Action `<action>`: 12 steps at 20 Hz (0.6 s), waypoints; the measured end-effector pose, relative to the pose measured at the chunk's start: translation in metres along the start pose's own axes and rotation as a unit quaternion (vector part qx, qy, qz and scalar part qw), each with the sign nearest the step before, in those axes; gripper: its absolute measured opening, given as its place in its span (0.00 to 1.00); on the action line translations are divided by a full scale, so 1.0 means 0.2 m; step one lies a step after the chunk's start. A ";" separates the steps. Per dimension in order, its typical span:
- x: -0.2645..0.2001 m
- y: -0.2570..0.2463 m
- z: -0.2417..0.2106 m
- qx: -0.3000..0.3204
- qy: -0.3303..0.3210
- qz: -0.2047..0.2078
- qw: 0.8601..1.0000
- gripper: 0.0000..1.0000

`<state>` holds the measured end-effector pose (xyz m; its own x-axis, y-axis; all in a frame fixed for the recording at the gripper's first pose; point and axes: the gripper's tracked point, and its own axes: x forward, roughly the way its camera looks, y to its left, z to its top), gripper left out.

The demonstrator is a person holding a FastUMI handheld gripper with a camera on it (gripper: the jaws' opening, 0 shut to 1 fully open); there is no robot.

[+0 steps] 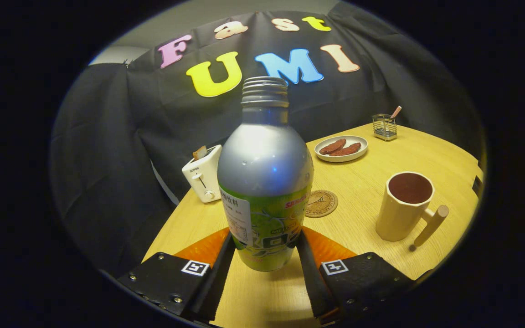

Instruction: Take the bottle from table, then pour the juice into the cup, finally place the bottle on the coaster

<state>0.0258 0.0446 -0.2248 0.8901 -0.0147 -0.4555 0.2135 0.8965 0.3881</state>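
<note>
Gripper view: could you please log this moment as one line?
phase: bottle grasped | gripper: shut on bottle, upright, cap on | cup: ahead to one side | coaster: beyond bottle, bare

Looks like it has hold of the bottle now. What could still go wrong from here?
The gripper grips the bottle low on its body, so the tall bottle might tip or slip when tilted. The cup has a narrow mouth, so juice could spill onto the table. The coaster is small, so the bottle could be set down partly off it.
</note>
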 end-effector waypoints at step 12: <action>-0.04 -0.17 -0.02 0.135 0.016 0.027 0.990 0.75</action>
<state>0.0088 0.0165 -0.2375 0.8911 0.0487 -0.4511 0.2685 0.7449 0.6107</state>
